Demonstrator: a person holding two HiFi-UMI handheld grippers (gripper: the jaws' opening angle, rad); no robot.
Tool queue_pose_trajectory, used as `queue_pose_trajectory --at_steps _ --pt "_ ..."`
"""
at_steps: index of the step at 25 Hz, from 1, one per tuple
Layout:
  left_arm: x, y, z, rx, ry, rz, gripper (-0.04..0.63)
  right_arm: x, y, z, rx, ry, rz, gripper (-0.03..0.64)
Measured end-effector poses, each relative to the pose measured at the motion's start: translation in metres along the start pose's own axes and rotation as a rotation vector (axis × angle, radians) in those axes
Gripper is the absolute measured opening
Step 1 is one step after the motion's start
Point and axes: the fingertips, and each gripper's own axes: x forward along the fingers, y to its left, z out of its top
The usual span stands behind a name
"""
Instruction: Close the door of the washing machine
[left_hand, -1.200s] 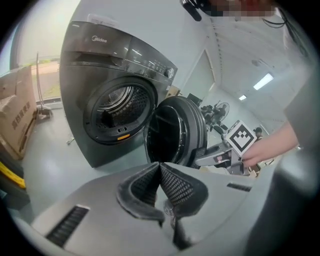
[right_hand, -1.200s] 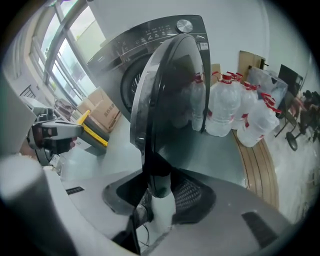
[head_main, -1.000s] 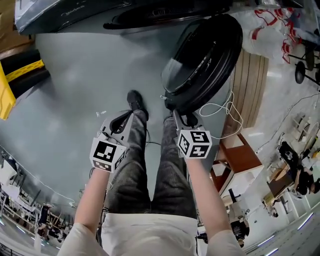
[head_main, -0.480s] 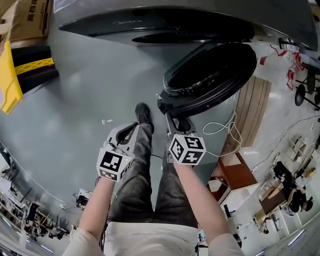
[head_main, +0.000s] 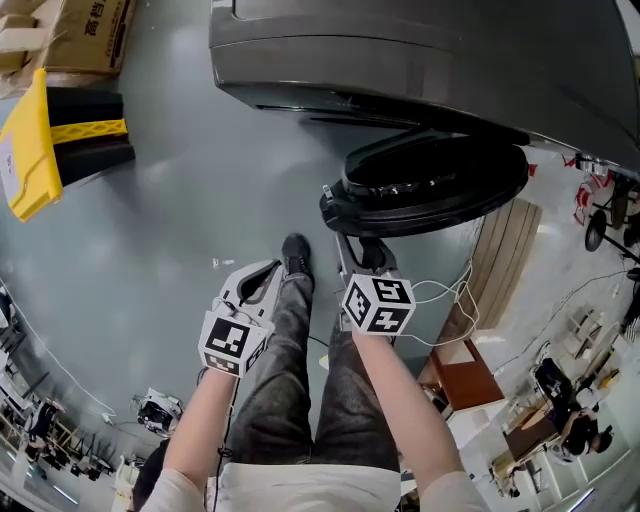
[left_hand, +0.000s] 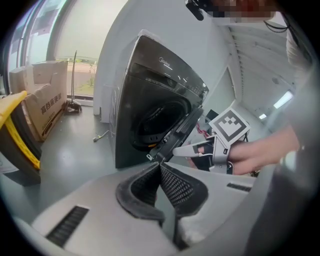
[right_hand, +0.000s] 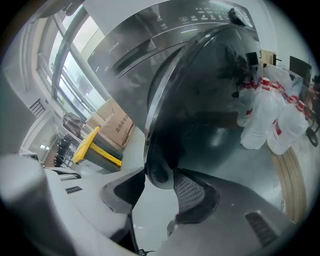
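Observation:
The dark grey washing machine (head_main: 420, 50) fills the top of the head view. Its round black door (head_main: 430, 185) stands partly open, swung out from the front. My right gripper (head_main: 355, 250) is at the door's lower rim, open, with the rim (right_hand: 160, 170) between its spread jaws. In the right gripper view the door (right_hand: 210, 100) fills the frame. My left gripper (head_main: 270, 275) hangs over the floor to the left of the door, shut and empty. In the left gripper view its pads (left_hand: 172, 182) meet at the tips, and beyond them the door (left_hand: 182, 132) shows edge-on.
A yellow and black block (head_main: 50, 140) and a cardboard box (head_main: 90, 30) lie at the far left. A white cable (head_main: 450, 300) and a wooden panel (head_main: 500, 260) are on the floor right of the door. White plastic bags (right_hand: 270, 125) lie beyond it. The person's shoe (head_main: 296, 250) is below.
The door has swung closer to the machine's front. My right gripper went with its rim and my left gripper also moved toward the machine.

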Motion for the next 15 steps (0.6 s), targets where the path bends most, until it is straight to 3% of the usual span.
queue_pose_trajectory --at_steps 9,12,15 --pt "0.001 0.014 0.028 -0.014 -0.049 -0.002 0.009 0.029 0.014 0.046 -0.241 -0.004 -0.024 0.160" --pt "-0.002 0.018 0.037 -0.010 -0.061 0.002 0.008 0.035 0.012 0.063 -0.252 -0.026 -0.038 0.103" --pt "-0.003 0.022 0.045 -0.010 -0.075 0.009 0.009 0.043 0.015 0.082 -0.250 -0.062 -0.034 0.101"
